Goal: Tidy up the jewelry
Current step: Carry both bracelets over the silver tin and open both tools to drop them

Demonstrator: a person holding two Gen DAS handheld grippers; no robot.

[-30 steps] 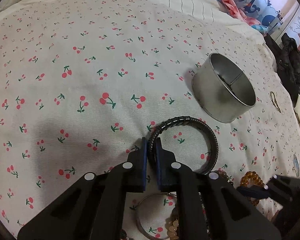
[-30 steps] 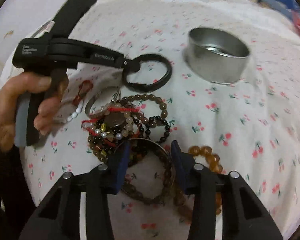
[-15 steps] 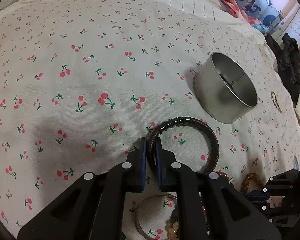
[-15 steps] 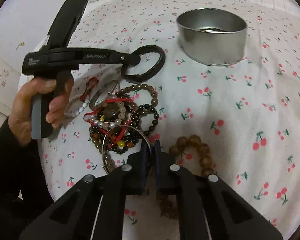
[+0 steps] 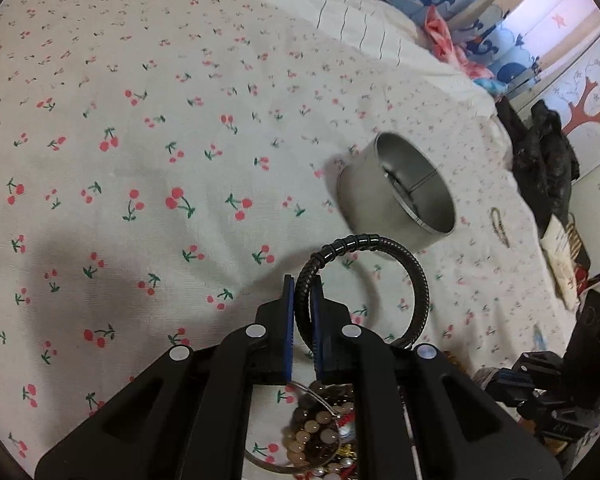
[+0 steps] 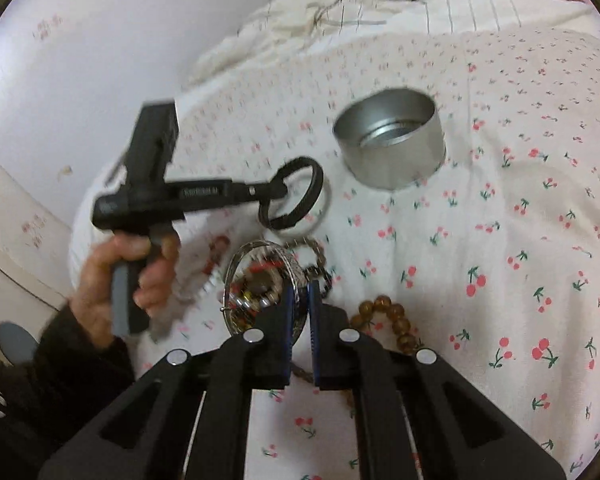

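Note:
My left gripper (image 5: 302,292) is shut on a black braided bracelet (image 5: 418,292) and holds it upright just above the cherry-print bedsheet (image 5: 140,140). Beyond it stands a round metal tin (image 5: 396,196), open at the top. In the right wrist view, my right gripper (image 6: 300,300) is shut on the rim of a thin silver bangle (image 6: 230,280), which hangs blurred over a pile of bead bracelets (image 6: 260,280). The left gripper (image 6: 276,196) with the black bracelet (image 6: 312,192) is held in a hand between that pile and the tin (image 6: 392,140).
An amber bead bracelet (image 6: 388,316) lies just right of my right fingers. A small chain (image 5: 500,226) rests on the sheet right of the tin. Dark clothing (image 5: 544,160) and a bag sit past the bed's right edge. A wall borders the bed on the left.
My right gripper closed on the silver bangle and rose with it, rolling as it went. My left gripper tilted up, lifting the black bracelet off the sheet.

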